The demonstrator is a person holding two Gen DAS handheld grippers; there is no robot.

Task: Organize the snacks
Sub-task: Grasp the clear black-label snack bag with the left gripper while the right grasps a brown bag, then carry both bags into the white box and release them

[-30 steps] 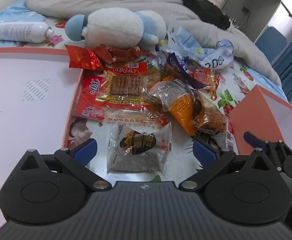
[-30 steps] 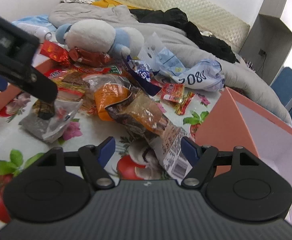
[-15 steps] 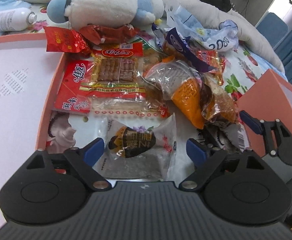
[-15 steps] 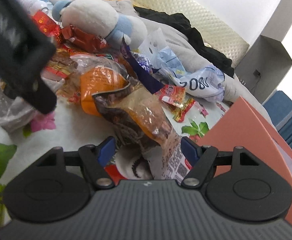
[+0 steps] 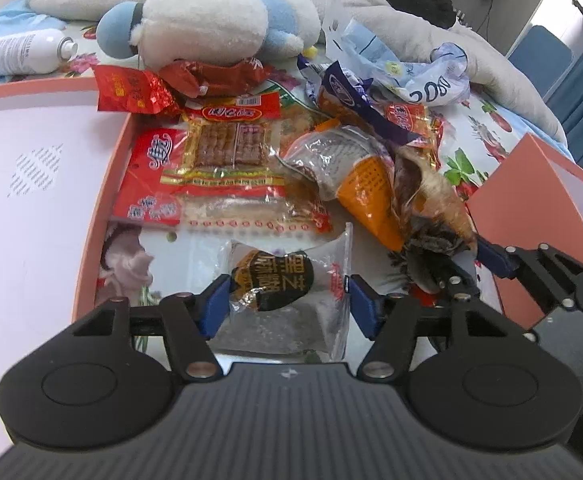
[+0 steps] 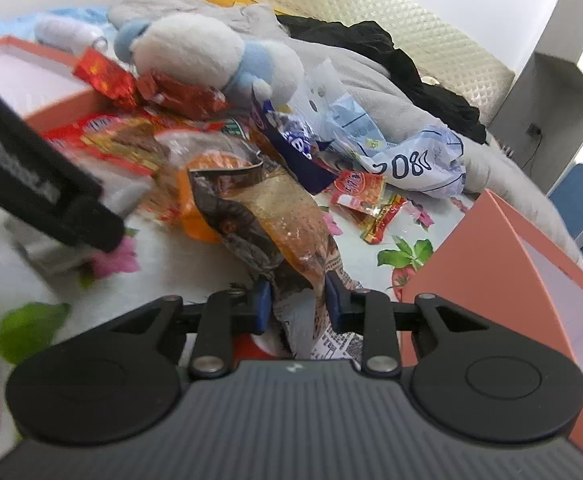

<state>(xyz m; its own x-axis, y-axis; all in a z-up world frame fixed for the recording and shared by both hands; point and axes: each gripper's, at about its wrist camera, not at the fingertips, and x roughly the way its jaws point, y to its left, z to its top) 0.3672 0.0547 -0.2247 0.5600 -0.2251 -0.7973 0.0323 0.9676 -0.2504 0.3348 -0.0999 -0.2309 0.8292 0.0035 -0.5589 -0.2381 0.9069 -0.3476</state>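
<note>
A heap of snack packets lies on a flowered sheet. My left gripper (image 5: 290, 306) points down over a clear packet with a black label (image 5: 275, 284). Its jaws are closing, with the packet between the blue pads and its edges just at them. My right gripper (image 6: 297, 302) is closing too. Its pads pinch the crumpled lower end of a brown and orange snack bag (image 6: 275, 216). In the left wrist view this gripper (image 5: 467, 266) shows at the right, at the brown bag (image 5: 423, 196). An orange box with a white inside (image 5: 91, 216) stands at the left.
A second orange box (image 6: 491, 256) stands right of the heap. Red packets (image 5: 211, 168), a plush toy (image 5: 211, 20), a white spray bottle (image 5: 15, 54), a crumpled plastic bag (image 6: 407, 160) and a grey blanket (image 5: 411, 32) lie behind.
My left gripper sank toward the clear packet and its jaws narrowed around it. The right jaws, wide apart around the brown bag before, have closed onto it.
</note>
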